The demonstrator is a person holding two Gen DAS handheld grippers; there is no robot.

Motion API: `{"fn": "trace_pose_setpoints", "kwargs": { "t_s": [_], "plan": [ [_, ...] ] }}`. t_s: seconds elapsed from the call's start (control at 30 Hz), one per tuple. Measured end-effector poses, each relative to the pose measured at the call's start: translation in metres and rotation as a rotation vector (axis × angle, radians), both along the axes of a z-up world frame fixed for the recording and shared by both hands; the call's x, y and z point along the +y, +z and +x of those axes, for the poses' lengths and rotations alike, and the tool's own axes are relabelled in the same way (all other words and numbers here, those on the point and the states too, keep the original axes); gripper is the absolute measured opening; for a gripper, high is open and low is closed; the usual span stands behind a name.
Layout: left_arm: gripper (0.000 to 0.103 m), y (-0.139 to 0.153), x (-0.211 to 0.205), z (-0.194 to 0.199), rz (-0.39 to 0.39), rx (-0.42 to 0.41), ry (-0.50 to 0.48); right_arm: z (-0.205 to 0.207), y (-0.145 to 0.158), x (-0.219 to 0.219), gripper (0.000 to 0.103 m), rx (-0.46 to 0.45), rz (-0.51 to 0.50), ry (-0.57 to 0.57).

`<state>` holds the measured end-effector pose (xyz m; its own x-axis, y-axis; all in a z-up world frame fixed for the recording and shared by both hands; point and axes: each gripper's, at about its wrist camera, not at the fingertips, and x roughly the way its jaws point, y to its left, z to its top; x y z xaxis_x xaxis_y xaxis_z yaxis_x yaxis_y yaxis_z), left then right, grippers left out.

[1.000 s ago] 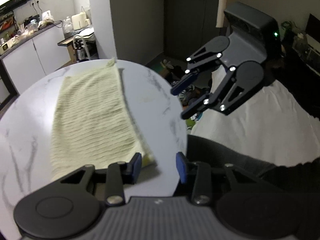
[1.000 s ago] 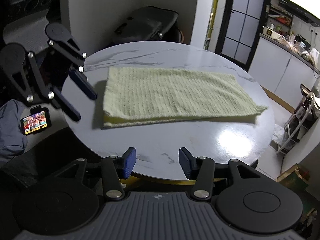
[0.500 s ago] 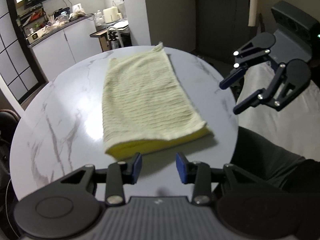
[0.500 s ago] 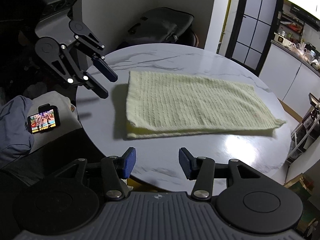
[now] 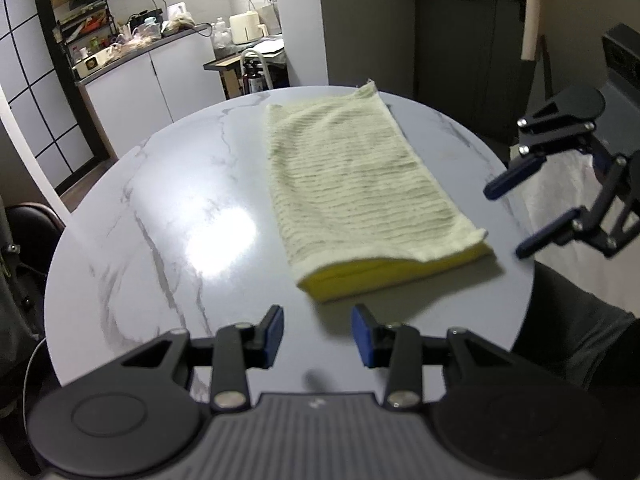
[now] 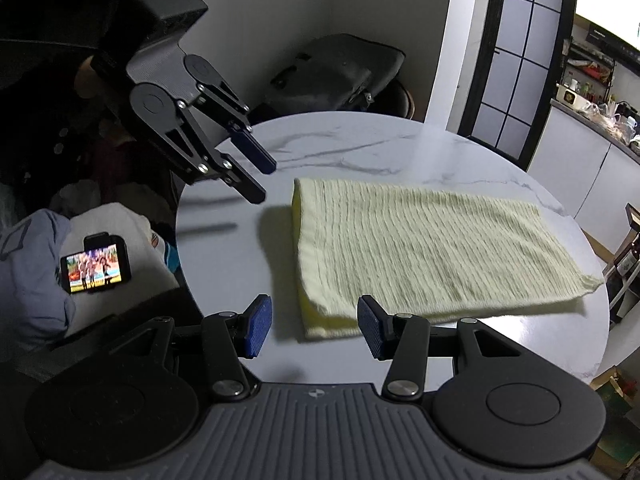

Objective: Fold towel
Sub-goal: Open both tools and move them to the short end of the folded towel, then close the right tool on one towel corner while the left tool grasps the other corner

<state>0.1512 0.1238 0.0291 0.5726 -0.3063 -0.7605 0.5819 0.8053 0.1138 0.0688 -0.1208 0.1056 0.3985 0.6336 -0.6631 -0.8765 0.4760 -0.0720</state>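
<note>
A pale yellow towel [image 5: 352, 184] lies folded in half as a long strip on the round white marble table [image 5: 160, 208]; it also shows in the right wrist view [image 6: 420, 248]. Its brighter yellow folded end faces me. My left gripper [image 5: 317, 334] is open and empty, just short of that end's left corner. My right gripper [image 6: 314, 326] is open and empty, with the end's other corner between its fingers' line. Each gripper shows in the other's view: the right gripper [image 5: 524, 220] beside the table edge, the left gripper [image 6: 260, 182] over the table's rim.
A phone [image 6: 96, 268] with a lit screen lies on cloth left of the table. A kitchen counter [image 5: 132, 56] with appliances stands behind the table, a dark bag [image 6: 340, 72] on a chair at the far side. The table edge [image 5: 520, 280] is close on the right.
Both grippers have swung toward the towel's folded end and closer to it. The towel has not moved. Both stay open.
</note>
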Motion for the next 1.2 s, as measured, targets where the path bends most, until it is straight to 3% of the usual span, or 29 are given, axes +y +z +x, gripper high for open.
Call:
{"fn": "trace_pose_setpoints", "kwargs": {
  "t_s": [0.33,0.67,0.9,1.2],
  "plan": [
    [0.040,-0.008,0.001,0.017,-0.049,-0.033,0.067,0.004,-0.013,0.012,0.052,0.013,-0.006,0.002],
    [0.041,-0.014,0.008,0.024,-0.029,-0.017,0.120,0.008,-0.027,0.004,0.046,0.040,0.000,0.005],
    [0.040,-0.012,0.014,0.016,0.000,0.005,0.111,0.015,-0.027,-0.006,0.032,0.056,0.019,-0.017],
    [0.040,-0.002,0.014,0.008,0.002,-0.009,0.048,0.015,-0.020,-0.006,0.038,0.027,0.023,-0.020]
  ]
}}
